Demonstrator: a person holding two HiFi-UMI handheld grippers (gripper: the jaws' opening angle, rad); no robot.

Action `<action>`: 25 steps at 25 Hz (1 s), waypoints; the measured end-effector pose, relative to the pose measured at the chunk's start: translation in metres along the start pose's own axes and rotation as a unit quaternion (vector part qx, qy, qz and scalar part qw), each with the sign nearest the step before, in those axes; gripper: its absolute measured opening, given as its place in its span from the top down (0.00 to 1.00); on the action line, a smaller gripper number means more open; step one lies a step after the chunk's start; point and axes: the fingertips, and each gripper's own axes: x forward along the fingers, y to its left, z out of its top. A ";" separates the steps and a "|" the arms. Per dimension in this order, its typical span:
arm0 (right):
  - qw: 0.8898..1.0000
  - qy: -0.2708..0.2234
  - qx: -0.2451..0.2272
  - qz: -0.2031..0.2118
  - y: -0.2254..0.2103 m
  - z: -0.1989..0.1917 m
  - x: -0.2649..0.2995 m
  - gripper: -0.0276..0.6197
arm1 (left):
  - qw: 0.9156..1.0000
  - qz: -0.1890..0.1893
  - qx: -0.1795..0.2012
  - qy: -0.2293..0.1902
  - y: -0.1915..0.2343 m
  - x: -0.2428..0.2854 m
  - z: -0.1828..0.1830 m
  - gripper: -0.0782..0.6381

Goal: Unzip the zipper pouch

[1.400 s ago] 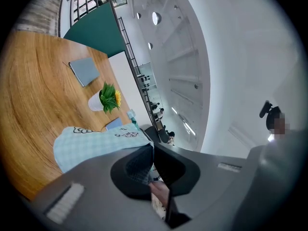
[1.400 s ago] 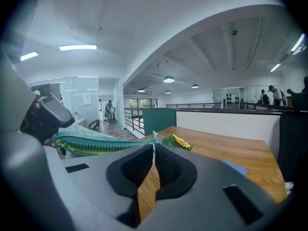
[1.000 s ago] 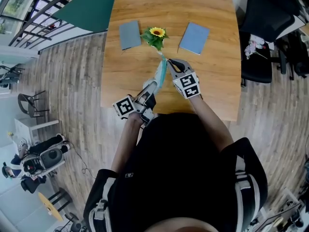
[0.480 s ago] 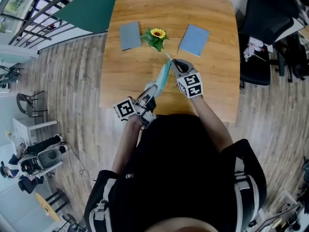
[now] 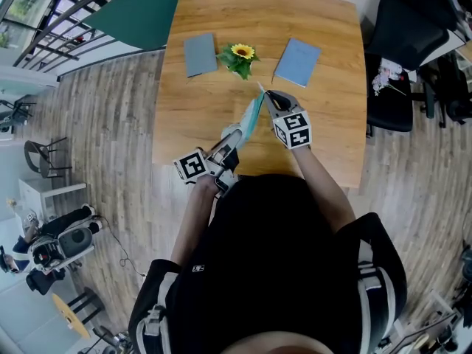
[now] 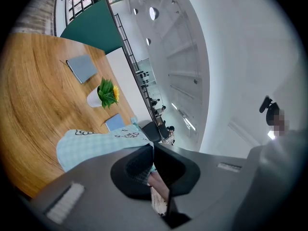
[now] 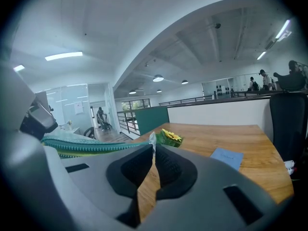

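A light teal checked zipper pouch (image 5: 249, 118) hangs stretched above the wooden table (image 5: 332, 124) between my two grippers. My left gripper (image 5: 233, 136) is shut on the pouch's near end. In the left gripper view the checked fabric (image 6: 96, 141) spreads out to the left of the jaws (image 6: 150, 163), which pinch its corner. My right gripper (image 5: 262, 91) is at the pouch's far end, shut on the small white zipper pull (image 7: 152, 139). In the right gripper view the zipper edge of the pouch (image 7: 86, 146) runs off to the left of the pull.
On the far half of the table, a potted sunflower (image 5: 240, 56) stands between a grey notebook (image 5: 199, 53) and a blue notebook (image 5: 296, 60). Black chairs (image 5: 402, 57) stand to the table's right. The table's near edge lies just below my left gripper.
My right gripper has shifted a little to the right and away with the zipper pull, so the pouch slants more. The left gripper has stayed in place.
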 end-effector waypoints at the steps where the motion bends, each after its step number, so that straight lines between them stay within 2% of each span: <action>1: 1.000 0.001 0.000 -0.001 0.000 -0.001 0.000 0.93 | 1.000 0.000 0.007 0.001 0.001 0.000 0.000 0.89; 3: 1.000 0.004 -0.002 -0.001 0.000 -0.002 -0.001 0.92 | 1.000 -0.003 0.011 0.001 0.001 -0.001 0.001 0.89; 5: 1.000 0.007 -0.005 0.001 0.002 -0.004 -0.001 0.92 | 1.000 -0.005 -0.004 -0.001 0.000 -0.002 0.000 0.89; 7: 1.000 0.013 -0.006 0.007 0.004 -0.007 0.000 0.92 | 1.000 -0.004 0.005 -0.002 0.003 -0.004 0.001 0.89; 11: 0.999 0.029 0.011 0.025 0.005 -0.018 -0.001 0.89 | 1.000 0.002 -0.001 -0.010 0.008 -0.010 0.004 0.89; 14: 0.999 0.038 0.018 0.021 0.001 -0.023 -0.003 0.87 | 1.000 0.005 -0.006 -0.023 0.012 -0.016 0.010 0.89; 19: 0.999 0.041 0.015 0.016 -0.003 -0.024 -0.009 0.88 | 0.999 0.031 0.028 -0.021 0.022 -0.024 0.016 0.89; 22: 0.998 0.049 0.003 0.030 0.003 -0.027 -0.013 0.92 | 0.997 0.031 0.074 -0.019 0.020 -0.024 0.024 0.89; 25: 0.997 0.065 -0.006 0.048 0.010 -0.036 -0.015 0.92 | 0.991 0.048 0.122 -0.025 0.020 -0.025 0.034 0.88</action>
